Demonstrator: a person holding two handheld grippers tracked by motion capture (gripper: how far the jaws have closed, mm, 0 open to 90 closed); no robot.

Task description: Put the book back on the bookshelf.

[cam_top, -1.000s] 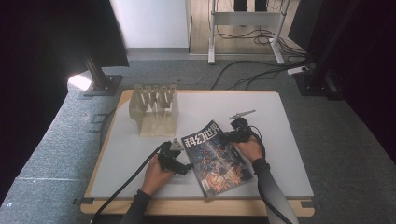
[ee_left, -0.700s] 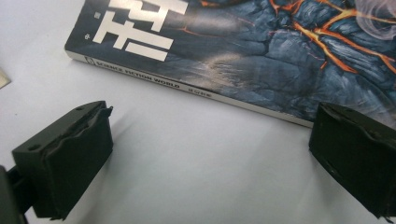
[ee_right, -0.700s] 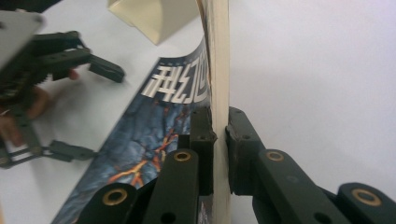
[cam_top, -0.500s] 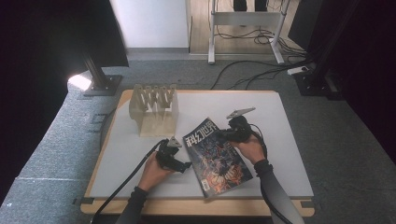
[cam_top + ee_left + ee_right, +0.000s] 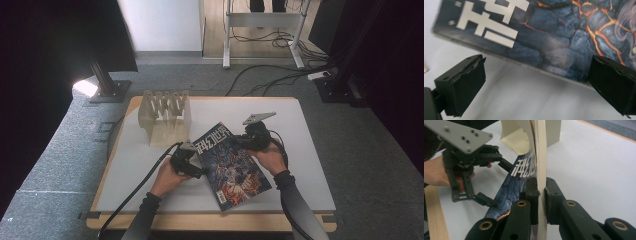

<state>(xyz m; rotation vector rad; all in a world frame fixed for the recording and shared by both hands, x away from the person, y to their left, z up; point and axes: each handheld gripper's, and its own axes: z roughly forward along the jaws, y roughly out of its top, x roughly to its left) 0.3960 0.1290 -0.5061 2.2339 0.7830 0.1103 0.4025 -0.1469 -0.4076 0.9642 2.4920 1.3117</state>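
A magazine (image 5: 232, 162) with a dark lava-patterned cover and white characters lies aslant on the white tabletop (image 5: 310, 150). My right gripper (image 5: 250, 140) is shut on its far right edge, and in the right gripper view the jaws (image 5: 541, 195) pinch the stacked pages, which rise on edge between them. My left gripper (image 5: 195, 167) is open at the magazine's left edge. In the left gripper view its jaws (image 5: 536, 72) stand wide apart in front of the cover (image 5: 564, 32), whose edge is raised off the table. The right gripper view also has the left gripper (image 5: 499, 183) open beside the cover (image 5: 516, 185).
A pale wooden slotted rack (image 5: 165, 117) stands at the back left of the table, just beyond the magazine, and shows behind the pages (image 5: 552, 130). The table has a wooden rim (image 5: 200, 220). Cables trail from both grippers towards the front edge.
The magazine's top corner has shifted slightly up and to the left with the right gripper. The left gripper has crept a little closer to the magazine's left edge.
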